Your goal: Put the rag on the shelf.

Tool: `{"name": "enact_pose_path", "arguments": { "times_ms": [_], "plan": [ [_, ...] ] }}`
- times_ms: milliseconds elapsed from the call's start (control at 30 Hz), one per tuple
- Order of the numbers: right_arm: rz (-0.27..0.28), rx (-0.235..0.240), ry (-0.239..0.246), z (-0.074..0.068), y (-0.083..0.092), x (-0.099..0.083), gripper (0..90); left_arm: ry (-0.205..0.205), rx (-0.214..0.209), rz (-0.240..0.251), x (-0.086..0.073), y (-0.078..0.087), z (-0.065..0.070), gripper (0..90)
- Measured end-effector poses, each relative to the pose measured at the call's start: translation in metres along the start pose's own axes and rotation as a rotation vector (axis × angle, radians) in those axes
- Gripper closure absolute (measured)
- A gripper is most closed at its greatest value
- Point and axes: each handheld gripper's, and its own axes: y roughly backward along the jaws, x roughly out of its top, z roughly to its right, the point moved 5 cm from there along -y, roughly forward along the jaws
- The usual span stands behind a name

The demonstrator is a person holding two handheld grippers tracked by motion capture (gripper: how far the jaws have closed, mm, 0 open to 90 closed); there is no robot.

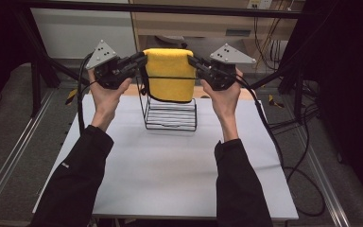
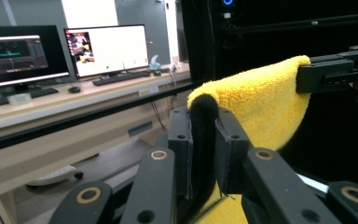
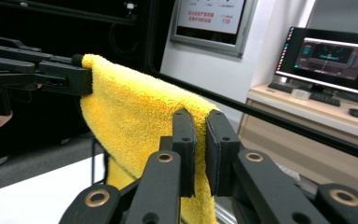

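Towel [image 1: 168,74] was up in the air, yellow, stretched flat betw both grippers right above the wire rack [image 1: 170,113], lower edge hanging down over the rack's top. You had it by the two top corners.

Left gripper [image 1: 142,59] was clenched on the left corner: in the left gripper view the dark hem was pinched betw the jaws. Right gripper [image 1: 192,60] was clamped on the other corner, jaws nearly together w/ cloth in the gap per the right gripper view.

Looked to me like you were about to drape it over the rack. To do that well: keep both corners level and the top edge taut, no sag in the middle. Center the towel over the rack before lowering, and bring both hands down together so it doesn't skew. Don't let go until the cloth's weight sits on the wire, else it prob slides off one side. Rack is light, so a snagged hem could tip it.

Table [image 1: 170,175] was plain white, nothing else on it but the rack, near the far edge. Black frame bars around the rig, cables trailing on the right, grey floor. Gripper views showed a desk w/ monitors [image 2: 105,49] and keyboards behind.
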Motion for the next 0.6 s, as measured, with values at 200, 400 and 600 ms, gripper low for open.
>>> {"name": "enact_pose_path", "arguments": {
  "times_ms": [200,400,600],
  "plan": [
    [-0.05,0.02,-0.018,-0.009,0.007,-0.006,83.6,0.022,-0.011,-0.045,-0.009,0.007,0.006,77.9],
    [-0.09,0.042,-0.032,-0.017,0.013,-0.013,83.5,0.044,-0.014,-0.087,-0.018,0.013,0.012,77.6],
    [-0.126,0.059,-0.036,-0.024,0.02,-0.019,83.1,0.04,-0.028,-0.121,-0.025,0.02,0.019,76.9]
  ]
}}
